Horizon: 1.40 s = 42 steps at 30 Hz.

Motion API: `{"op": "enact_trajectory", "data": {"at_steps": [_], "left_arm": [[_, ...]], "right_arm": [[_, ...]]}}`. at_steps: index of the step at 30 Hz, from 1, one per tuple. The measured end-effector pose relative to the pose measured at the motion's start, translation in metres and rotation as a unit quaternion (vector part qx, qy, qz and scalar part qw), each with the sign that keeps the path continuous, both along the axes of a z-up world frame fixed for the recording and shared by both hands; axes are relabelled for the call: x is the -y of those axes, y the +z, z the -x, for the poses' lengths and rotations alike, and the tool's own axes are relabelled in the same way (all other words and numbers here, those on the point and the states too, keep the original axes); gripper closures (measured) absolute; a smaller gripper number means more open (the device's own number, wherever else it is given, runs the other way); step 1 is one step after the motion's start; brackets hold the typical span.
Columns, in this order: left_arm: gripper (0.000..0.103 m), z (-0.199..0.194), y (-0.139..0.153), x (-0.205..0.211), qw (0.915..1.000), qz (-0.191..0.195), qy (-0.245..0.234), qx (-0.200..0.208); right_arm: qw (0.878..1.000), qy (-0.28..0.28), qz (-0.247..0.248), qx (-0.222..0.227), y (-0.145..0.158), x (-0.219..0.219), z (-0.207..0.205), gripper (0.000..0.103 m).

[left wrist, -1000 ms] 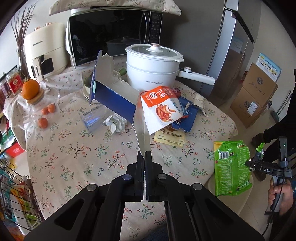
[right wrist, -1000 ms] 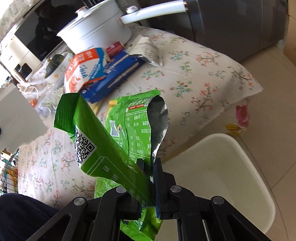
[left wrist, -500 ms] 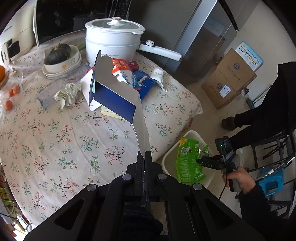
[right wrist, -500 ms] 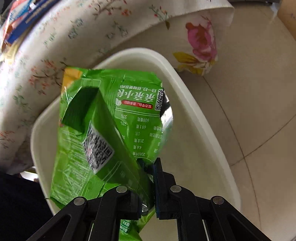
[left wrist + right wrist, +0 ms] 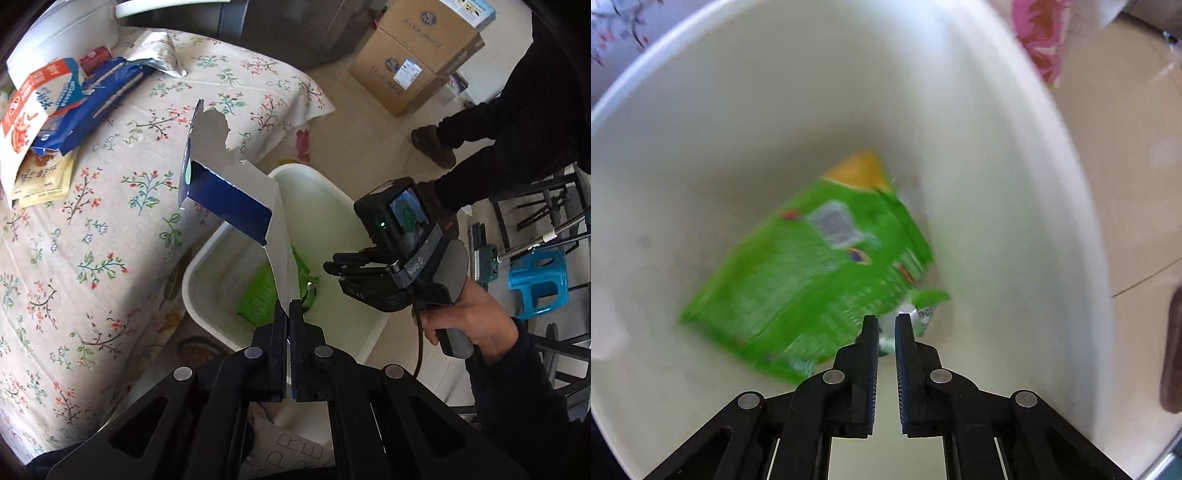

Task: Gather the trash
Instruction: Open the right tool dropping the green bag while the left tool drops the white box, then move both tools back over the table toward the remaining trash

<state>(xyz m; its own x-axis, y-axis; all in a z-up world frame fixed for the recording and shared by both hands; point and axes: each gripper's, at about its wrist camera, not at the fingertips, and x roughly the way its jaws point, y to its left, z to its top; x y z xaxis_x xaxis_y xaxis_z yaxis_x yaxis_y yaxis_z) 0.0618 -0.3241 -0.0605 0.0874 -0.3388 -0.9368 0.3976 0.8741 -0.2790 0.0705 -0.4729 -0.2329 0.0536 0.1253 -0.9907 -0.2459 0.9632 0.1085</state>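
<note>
Floral cloth covers the table at my left, and hard against its edge on the tiled floor stands the white bin, put there, I judge, so that trash need only be carried a short way off the table before it drops. My right gripper points down into that bin, its fingers parted by a narrow gap and gripping nothing; the green snack bag lies loose on the bin's floor just beyond the tips, blurred in this view. My right hand holds its tool level over the far rim. My left gripper has its fingers pressed together on the pale flap of the torn blue carton, which hangs out over the bin's mouth, tilted, with its open end toward the table. More wrappers lie heaped on the cloth, so the collecting looks far from done.
</note>
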Motion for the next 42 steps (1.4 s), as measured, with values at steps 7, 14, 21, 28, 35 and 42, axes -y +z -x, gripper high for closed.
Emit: {"op": "enact_trajectory", "data": {"at_steps": [7, 14, 21, 28, 35, 42], "left_arm": [[0.103, -0.001, -0.053, 0.031, 0.9987, -0.018, -0.013, -0.045], [0.103, 0.001, -0.105, 0.055, 0.9938, -0.091, -0.01, -0.064], [0.082, 0.004, -0.127, 0.053, 0.9875, -0.141, -0.001, -0.07], [0.049, -0.005, -0.099, 0.042, 0.9898, -0.14, -0.014, -0.024], [0.049, -0.041, -0.048, -0.017, 0.9886, -0.143, 0.046, 0.014], [0.049, -0.055, 0.006, -0.099, 0.9832, -0.121, 0.128, 0.047]], "right_arm": [[0.994, -0.044, -0.09, 0.033, 0.031, 0.023, 0.015, 0.067], [0.992, -0.059, -0.106, 0.046, 0.044, 0.035, 0.034, 0.063], [0.993, -0.048, -0.106, 0.034, 0.028, 0.02, 0.023, 0.063], [0.993, -0.052, -0.102, 0.027, 0.016, 0.015, 0.014, 0.06], [0.991, -0.059, -0.117, 0.032, 0.026, 0.009, 0.013, 0.055], [0.988, -0.033, -0.148, 0.028, 0.039, -0.018, 0.009, 0.049]]}}
